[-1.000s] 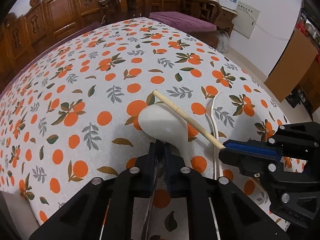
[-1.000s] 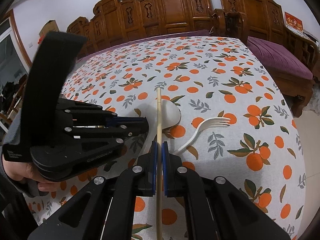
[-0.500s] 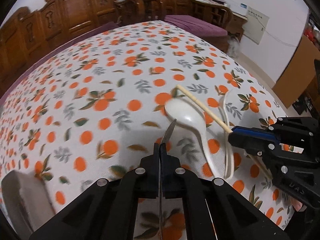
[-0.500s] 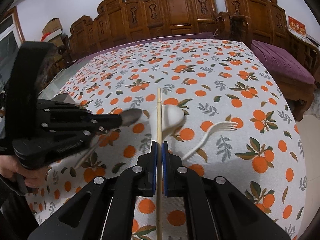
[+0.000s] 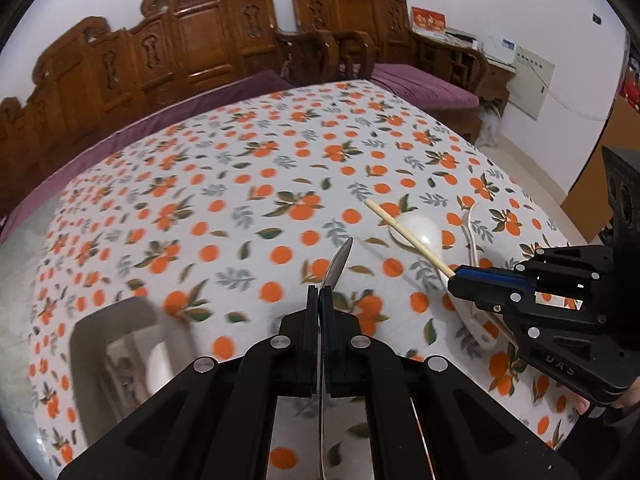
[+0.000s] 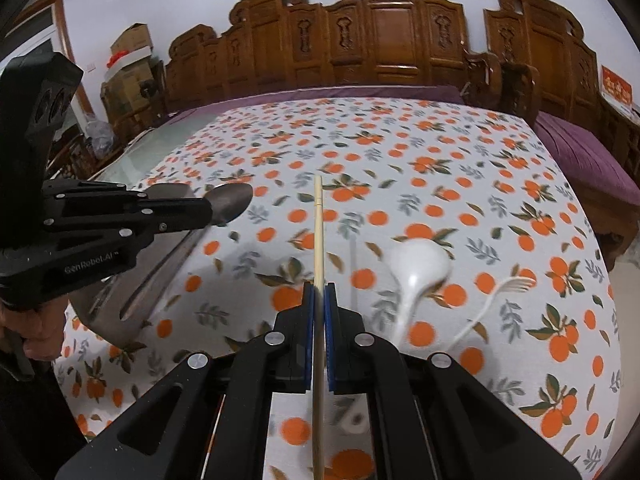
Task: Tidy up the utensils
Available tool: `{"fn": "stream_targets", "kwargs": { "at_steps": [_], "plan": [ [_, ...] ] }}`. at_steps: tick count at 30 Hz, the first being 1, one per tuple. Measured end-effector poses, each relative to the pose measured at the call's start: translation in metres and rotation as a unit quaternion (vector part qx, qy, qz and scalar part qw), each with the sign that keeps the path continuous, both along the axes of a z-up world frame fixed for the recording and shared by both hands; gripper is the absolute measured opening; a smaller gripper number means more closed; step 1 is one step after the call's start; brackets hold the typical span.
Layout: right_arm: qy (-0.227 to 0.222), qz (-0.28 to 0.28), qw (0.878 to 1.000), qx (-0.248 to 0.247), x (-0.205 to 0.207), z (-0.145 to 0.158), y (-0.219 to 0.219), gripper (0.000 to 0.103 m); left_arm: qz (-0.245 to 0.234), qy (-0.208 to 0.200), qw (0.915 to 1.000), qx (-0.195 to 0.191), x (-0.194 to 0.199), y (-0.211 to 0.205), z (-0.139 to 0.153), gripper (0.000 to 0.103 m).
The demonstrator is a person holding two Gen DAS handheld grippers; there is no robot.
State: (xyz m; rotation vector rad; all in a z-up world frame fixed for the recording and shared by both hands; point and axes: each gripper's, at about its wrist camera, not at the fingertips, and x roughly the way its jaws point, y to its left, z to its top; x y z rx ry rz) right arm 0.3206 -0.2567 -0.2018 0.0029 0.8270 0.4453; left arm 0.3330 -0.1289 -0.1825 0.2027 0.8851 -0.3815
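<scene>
Gripping a metal spoon (image 5: 338,264) in the L gripper (image 5: 319,294), jaws fully closed on its handle, bowl sticking out past the tips and hanging above the cloth (image 5: 224,208). Pinching a chopstick (image 6: 318,236) in the R gripper (image 6: 319,292), jaws nearly shut on the thin stick, its far end jutting fwd over the cloth.

Taking the white spoon (image 6: 416,272) as landmark: lying flat on the cloth, bowl away from the cameras, handle toward the near edge. White fork (image 6: 500,296) lying just right of it in the R view, tines pointing away, handle running near the spoon's handle; can't tell if touching. Chopstick hovering left of the white spoon in the R view; crossing over its bowl in the L view. Metal spoon sitting further left, well apart from it. Blurry grey holder (image 5: 124,344) standing on the cloth far left of the white spoon, near the cloth edge; contents too blurred to make out.
</scene>
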Motion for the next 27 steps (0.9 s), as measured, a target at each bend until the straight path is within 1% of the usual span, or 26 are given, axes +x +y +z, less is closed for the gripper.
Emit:
{"fn": "stream_targets", "kwargs": {
  "at_steps": [9, 16, 20, 27],
  "plan": [
    [-0.021, 0.027, 0.999, 0.002, -0.013, 0.019, 0.037, 0.006, 0.031, -0.016, 0.9994, -0.009, -0.016, 0.060, 0.018, 0.001],
    [-0.030, 0.045, 0.999, -0.004, -0.026, 0.025, 0.064, 0.006, 0.051, -0.029, 0.9981, -0.016, -0.026, 0.096, 0.026, 0.001],
    [-0.029, 0.053, 0.998, -0.006, -0.031, 0.025, 0.076, 0.006, 0.069, -0.033, 0.9968, -0.020, -0.024, 0.114, 0.021, 0.001],
    [-0.027, 0.070, 0.997, -0.002, -0.040, 0.025, 0.098, 0.006, 0.106, -0.017, 0.9936, -0.036, -0.017, 0.143, 0.001, 0.001]
  ]
}}
